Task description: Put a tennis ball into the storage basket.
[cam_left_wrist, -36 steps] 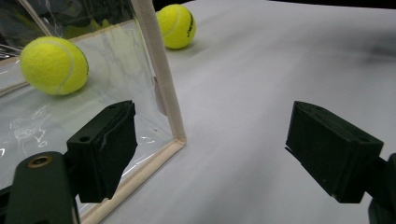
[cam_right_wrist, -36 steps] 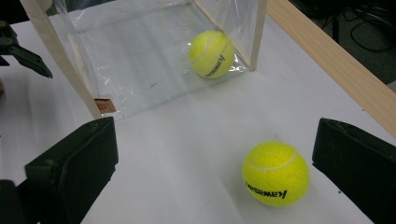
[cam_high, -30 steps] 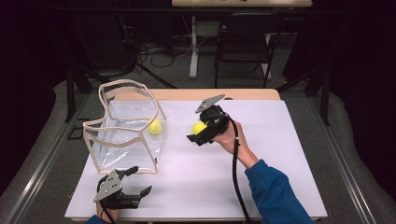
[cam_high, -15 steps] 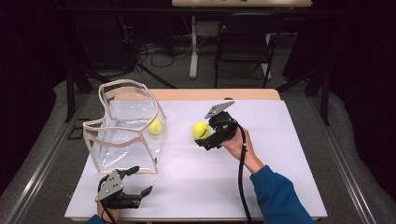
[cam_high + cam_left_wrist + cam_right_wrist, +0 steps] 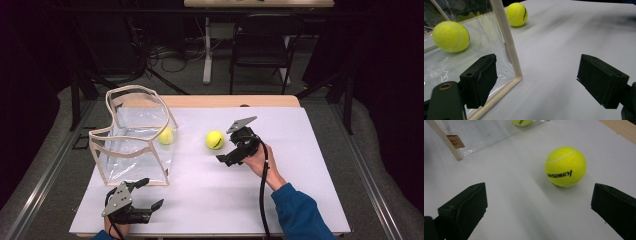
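Lying just ahead of right claw (image 5: 539, 212), tennis ball (image 5: 565, 166), untouched

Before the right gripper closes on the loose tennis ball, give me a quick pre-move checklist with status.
1. Right gripper open: ok, jaws spread wider than the ball.
2. Loose tennis ball between the jaws: not ok, it sits ahead of the jaw tips, toward the right-hand jaw.
3. Ball free on the white table, nothing touching it: ok.
4. Clear bag upright with its mouth open: ok; a second ball shows through its wall.
5. Left gripper open and clear of the right one: ok, it sits by the bag's near corner, holding nothing.
6. Ball at rest: cannot tell.
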`<action>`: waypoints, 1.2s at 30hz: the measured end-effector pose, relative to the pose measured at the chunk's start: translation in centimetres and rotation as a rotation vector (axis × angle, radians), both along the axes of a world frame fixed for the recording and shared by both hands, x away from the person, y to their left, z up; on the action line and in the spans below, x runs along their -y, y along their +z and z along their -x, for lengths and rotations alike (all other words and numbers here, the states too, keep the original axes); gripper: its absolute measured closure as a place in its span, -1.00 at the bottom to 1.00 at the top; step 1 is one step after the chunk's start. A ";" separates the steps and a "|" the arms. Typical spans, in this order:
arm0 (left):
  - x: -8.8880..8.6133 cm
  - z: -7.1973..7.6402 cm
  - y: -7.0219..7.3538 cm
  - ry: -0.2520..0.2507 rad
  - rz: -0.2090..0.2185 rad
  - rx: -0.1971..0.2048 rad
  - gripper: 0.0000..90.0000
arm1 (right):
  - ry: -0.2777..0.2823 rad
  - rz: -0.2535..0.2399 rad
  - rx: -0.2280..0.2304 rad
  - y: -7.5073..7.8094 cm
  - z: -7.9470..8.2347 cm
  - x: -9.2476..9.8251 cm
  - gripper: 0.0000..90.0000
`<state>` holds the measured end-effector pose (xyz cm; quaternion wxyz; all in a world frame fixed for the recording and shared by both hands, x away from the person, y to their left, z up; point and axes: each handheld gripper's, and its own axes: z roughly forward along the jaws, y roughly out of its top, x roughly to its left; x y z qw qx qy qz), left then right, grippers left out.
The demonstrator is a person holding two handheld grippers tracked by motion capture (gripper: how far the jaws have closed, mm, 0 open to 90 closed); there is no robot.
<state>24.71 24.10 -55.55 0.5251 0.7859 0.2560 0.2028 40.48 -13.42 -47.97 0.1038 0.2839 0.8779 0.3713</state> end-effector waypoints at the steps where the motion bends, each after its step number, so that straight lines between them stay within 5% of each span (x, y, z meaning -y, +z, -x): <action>1: 0.0 0.0 0.0 0.001 0.002 -0.002 -0.64 | -0.005 0.002 -0.004 -0.2 -0.1 0.1 -1.00; 17: 0.0 0.0 0.0 -0.002 -0.002 0.002 -0.64 | -0.046 0.003 -0.031 -1.8 -2.4 0.4 -1.00; 36: 0.0 0.0 0.0 -0.001 0.000 0.001 -0.64 | -0.047 0.018 -0.055 -2.2 -5.6 -1.5 -1.00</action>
